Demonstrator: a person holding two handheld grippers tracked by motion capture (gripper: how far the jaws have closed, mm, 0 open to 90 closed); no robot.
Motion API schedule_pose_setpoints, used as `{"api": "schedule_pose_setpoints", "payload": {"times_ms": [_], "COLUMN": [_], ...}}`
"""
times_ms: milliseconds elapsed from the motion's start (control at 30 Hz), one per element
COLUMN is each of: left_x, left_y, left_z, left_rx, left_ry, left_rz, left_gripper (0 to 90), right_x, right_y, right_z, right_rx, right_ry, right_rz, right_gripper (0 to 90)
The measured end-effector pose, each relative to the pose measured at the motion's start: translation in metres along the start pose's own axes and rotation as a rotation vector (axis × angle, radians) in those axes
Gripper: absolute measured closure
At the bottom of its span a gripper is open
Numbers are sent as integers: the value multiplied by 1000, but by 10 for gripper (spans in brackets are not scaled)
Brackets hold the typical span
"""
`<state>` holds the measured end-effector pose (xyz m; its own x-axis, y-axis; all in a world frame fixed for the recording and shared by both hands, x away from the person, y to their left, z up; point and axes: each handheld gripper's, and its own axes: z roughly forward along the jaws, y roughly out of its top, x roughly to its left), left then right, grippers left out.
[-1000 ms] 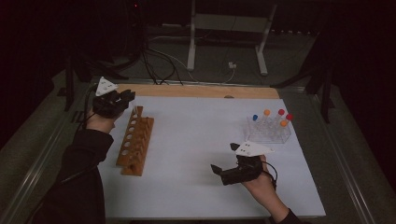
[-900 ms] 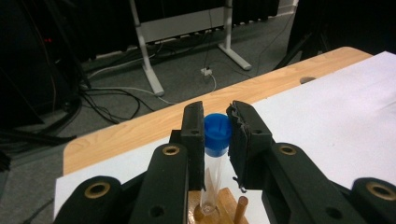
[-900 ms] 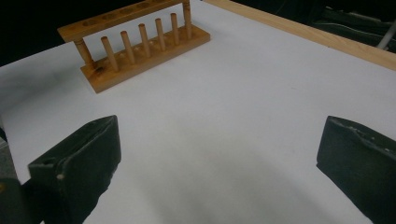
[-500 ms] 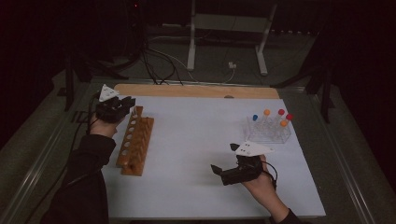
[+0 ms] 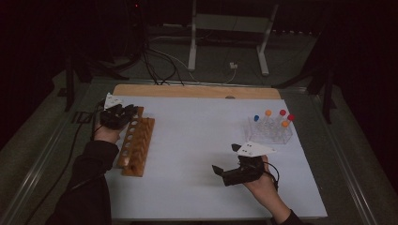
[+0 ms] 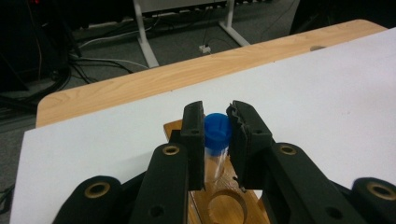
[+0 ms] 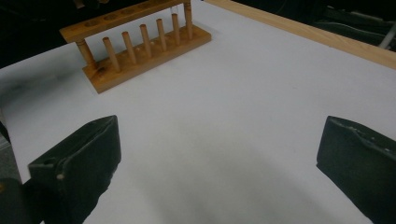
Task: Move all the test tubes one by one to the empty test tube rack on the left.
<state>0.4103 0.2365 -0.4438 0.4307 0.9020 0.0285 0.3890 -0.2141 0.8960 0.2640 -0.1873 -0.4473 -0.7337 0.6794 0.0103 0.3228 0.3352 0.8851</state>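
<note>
- Blue-capped tube (image 6: 217,140): a clear, slim plastic tube with a ribbed blue screw cap is standing upright between the fingers (image 6: 193,140) of the left gripper (image 6: 215,122), which are closing tightly on it just below the cap; its lower end is sitting over the far end of the wooden tube rack (image 5: 136,144).
- Risk, judged: the tube's tip is possibly missing its hole and catching on the top board beside the open hole (image 6: 227,211), tilting the tube in the grip; the smooth wall is also liable to be slipping through the fingers under downward pressure.
- Risk, judged: an early release is likely leaving the tube leaning or toppling onto the white bench (image 5: 202,140).
- Right gripper (image 5: 233,172): its fingers are standing wide apart, holding nothing, resting low over the bench, well apart from the clear rack of coloured-cap tubes (image 5: 271,125).
</note>
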Motion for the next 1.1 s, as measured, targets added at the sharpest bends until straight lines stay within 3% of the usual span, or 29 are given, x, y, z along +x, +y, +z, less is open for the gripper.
{"api": "schedule_pose_setpoints", "payload": {"times_ms": [433, 767, 967, 1100], "left_x": [-2, -3, -5, -11], "left_y": [-5, 0, 5, 13], "left_z": [4, 3, -12, -27], "left_rx": [18, 57, 15, -2], "left_ry": [4, 7, 11, -31], "left_rz": [23, 8, -3, 5], "left_gripper": [772, 757, 545, 446], "right_x": [0, 0, -2, -6], "right_y": [1, 3, 5, 8], "right_z": [-1, -4, -6, -11], "right_rx": [-3, -12, -22, -48], "right_ry": [1, 4, -5, -8], "right_rz": [1, 3, 3, 22], "right_gripper": [0, 0, 0, 0]}}
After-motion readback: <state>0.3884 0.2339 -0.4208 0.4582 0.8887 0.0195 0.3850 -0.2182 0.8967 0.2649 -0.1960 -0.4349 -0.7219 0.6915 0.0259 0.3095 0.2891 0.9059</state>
